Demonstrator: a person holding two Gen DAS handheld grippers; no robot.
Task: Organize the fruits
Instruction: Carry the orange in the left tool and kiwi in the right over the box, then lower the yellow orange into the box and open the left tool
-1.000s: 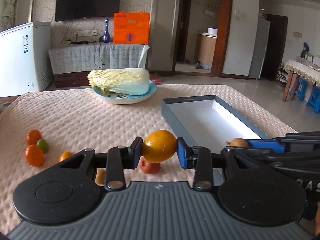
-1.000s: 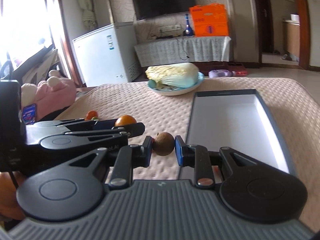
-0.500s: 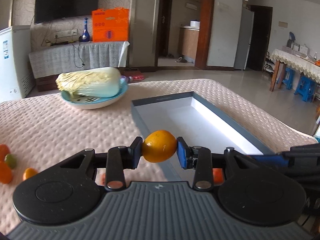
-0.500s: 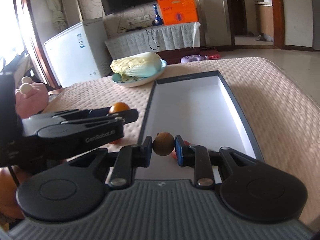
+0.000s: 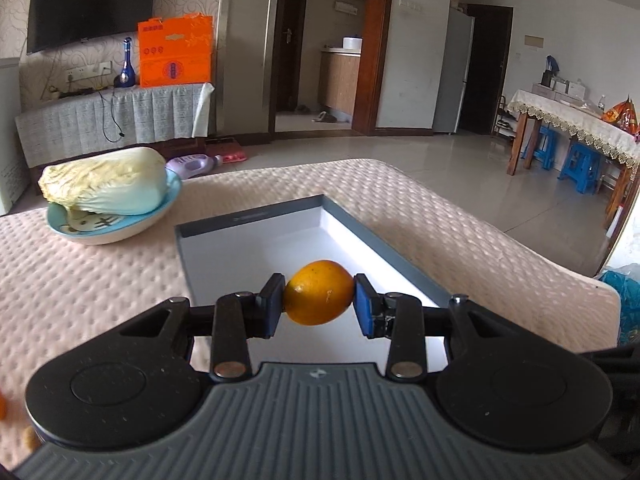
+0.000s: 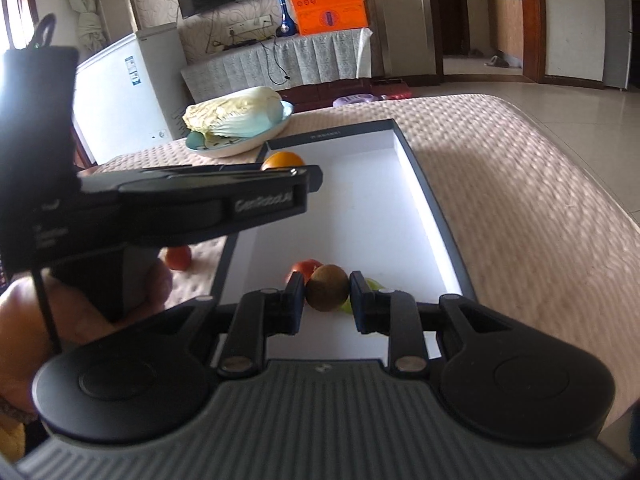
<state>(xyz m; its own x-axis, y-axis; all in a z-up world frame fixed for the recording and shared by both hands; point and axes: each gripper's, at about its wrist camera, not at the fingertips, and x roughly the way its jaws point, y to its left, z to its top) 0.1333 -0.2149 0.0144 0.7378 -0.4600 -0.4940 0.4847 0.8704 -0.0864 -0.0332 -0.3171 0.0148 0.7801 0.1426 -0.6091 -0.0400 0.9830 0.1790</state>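
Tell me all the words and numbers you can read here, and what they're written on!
"GenRobot.AI": on the side of the left gripper, seen from the right wrist view.
Orange box: print too small to read.
Tray far rim: faint line, too blurred.
Fridge sticker: too small.
Plate: dark painted marks, not readable.

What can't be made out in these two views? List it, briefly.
- Green fruit, right wrist view: mostly behind the right gripper and its brown fruit; kind unclear.
- Red fruit, same view: partly behind that gripper's finger.
- Tray near end, left wrist view: hidden by the left gripper and orange.
- Fruit at the left edge: cut off, blurred.
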